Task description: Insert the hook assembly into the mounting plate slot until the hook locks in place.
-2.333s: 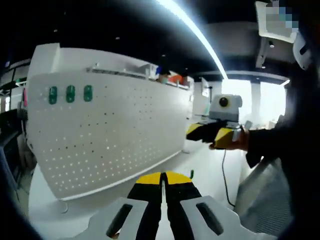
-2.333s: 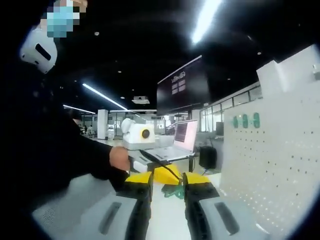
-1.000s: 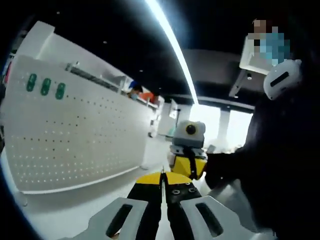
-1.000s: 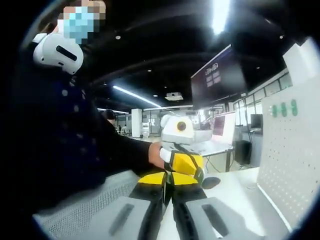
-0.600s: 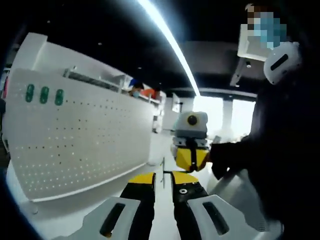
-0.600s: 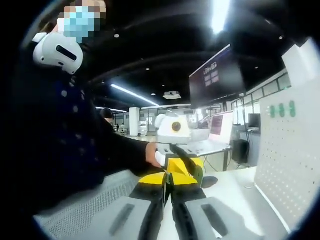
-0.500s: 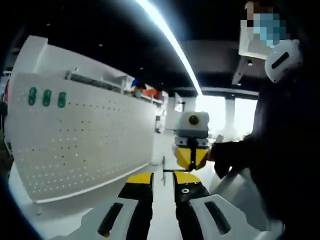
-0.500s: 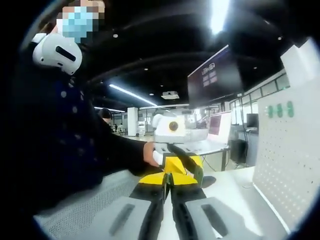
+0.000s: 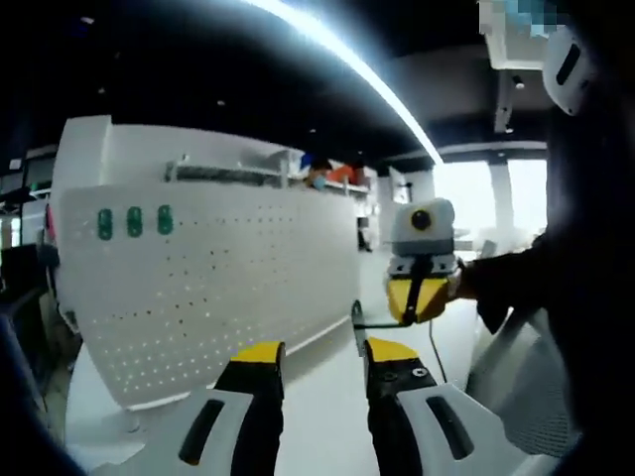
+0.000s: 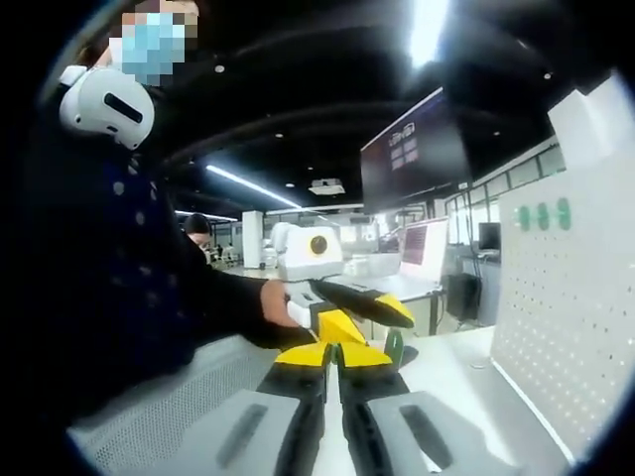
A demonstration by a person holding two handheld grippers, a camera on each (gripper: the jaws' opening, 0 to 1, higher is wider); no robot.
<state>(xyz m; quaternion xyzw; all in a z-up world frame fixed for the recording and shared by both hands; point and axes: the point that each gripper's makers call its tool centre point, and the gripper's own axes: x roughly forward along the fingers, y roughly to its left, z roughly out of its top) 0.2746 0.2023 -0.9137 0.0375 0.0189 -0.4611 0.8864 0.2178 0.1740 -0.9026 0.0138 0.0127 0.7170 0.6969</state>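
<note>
In the left gripper view, the left gripper is being held with its yellow-tipped jaws spread wide apart and nothing between them. Behind it, a white pegboard mounting plate is standing upright on the white counter, with three green hooks seated in a row near its upper left corner. To the right of the plate, the right gripper is being held up by a person's hand, its tips pointing toward the camera; a thin green hook assembly is seen just beside the right gripper's tips and close above the left gripper's right jaw, well apart from the plate.

In the right gripper view, the right gripper is being kept closed, jaws pressed together, with the green hook assembly sticking out just to the right of the tips; whether it is actually being clamped cannot be told. The left gripper is seen beyond, jaws open, held by a hand. The mounting plate is standing at the right, carrying the green hooks near its top. A laptop is sitting further back.
</note>
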